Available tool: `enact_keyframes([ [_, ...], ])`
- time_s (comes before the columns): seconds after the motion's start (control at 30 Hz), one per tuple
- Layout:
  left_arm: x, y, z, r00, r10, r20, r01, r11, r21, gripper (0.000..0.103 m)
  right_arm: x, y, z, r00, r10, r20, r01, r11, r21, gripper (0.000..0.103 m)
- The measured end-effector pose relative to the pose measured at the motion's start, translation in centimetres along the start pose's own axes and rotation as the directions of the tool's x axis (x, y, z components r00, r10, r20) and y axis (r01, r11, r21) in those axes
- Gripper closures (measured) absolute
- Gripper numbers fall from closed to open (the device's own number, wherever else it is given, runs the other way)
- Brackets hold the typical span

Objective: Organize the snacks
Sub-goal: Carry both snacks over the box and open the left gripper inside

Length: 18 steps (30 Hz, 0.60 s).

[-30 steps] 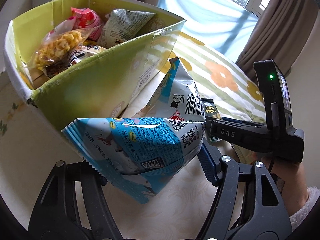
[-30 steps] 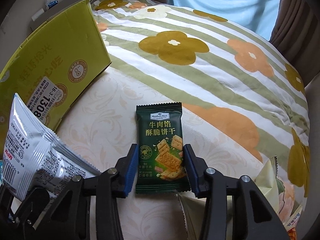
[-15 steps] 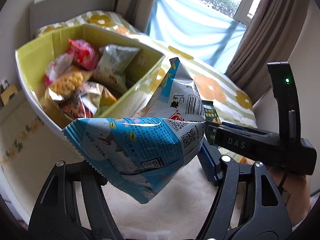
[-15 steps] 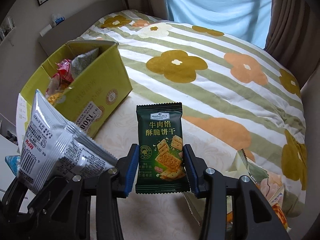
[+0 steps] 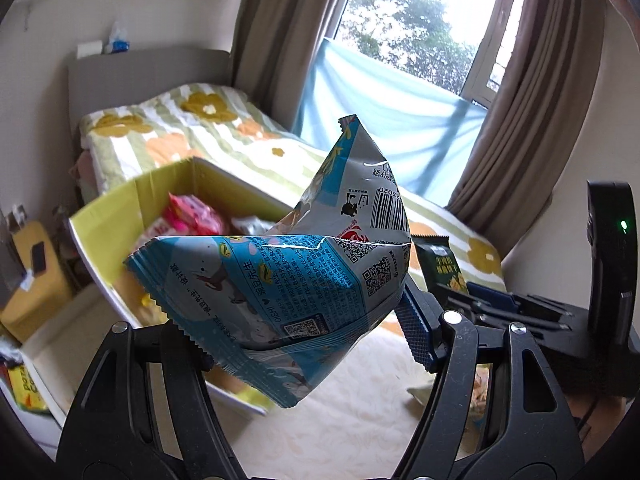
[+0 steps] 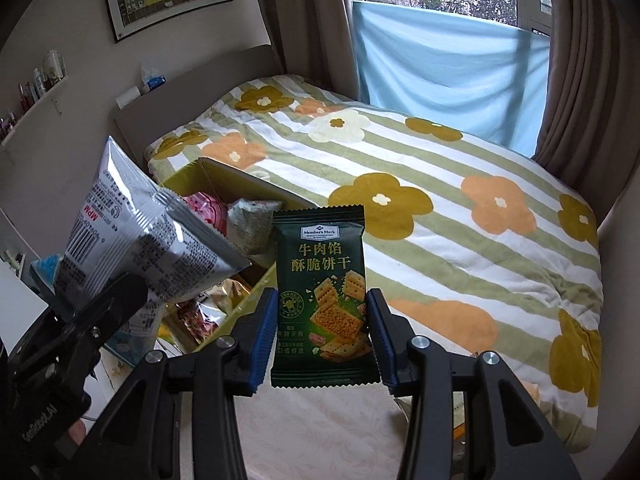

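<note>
Left gripper (image 5: 304, 334) clamped on crumpled blue-silver bag (image 5: 280, 280), barcode side up, held in air near box (image 5: 120, 208). Right gripper (image 6: 322, 332) clamped on dark green cracker pack (image 6: 320, 300), upright. Yellow box on bed (image 6: 440, 208), left, holds pink pack (image 5: 192, 216) & other snacks.

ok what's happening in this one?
A person is sorting snacks with two handheld grippers. The left gripper is shut on a blue and silver snack bag; the right gripper is shut on a dark green cracker packet. Both are held in the air near the yellow cardboard box on the bed, which already holds several snacks. Neither is in the box yet.
</note>
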<state>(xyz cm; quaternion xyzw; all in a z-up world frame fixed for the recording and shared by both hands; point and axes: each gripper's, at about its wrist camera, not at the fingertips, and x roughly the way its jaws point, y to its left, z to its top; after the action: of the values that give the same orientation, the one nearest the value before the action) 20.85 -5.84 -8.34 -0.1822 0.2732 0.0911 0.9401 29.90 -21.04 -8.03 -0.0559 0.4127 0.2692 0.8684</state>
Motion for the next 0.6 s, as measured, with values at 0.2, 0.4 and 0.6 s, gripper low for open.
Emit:
enact_keyframes([
  [0.2, 1.6, 5.4, 5.0, 0.999, 0.026, -0.026, -0.025, 0.999, 0.041, 0.035, 1.3, 4.5, 2.2, 1.0, -0.012, 0.009, 0.012, 1.0, 0.005, 0.062],
  [0.4, 5.4, 12.2, 8.7, 0.992, 0.031, -0.125, -0.018, 0.995, 0.102, 0.035, 4.6, 8.9, 3.6, 0.999, -0.032, -0.016, 0.033, 0.999, 0.041, 0.062],
  [0.6, 9.9, 17.8, 9.6, 0.968, 0.013, -0.252, 0.022, 0.991, 0.133, 0.035, 8.3, 11.1, 3.3, 0.997, -0.055, -0.061, 0.061, 0.993, 0.104, 0.062],
])
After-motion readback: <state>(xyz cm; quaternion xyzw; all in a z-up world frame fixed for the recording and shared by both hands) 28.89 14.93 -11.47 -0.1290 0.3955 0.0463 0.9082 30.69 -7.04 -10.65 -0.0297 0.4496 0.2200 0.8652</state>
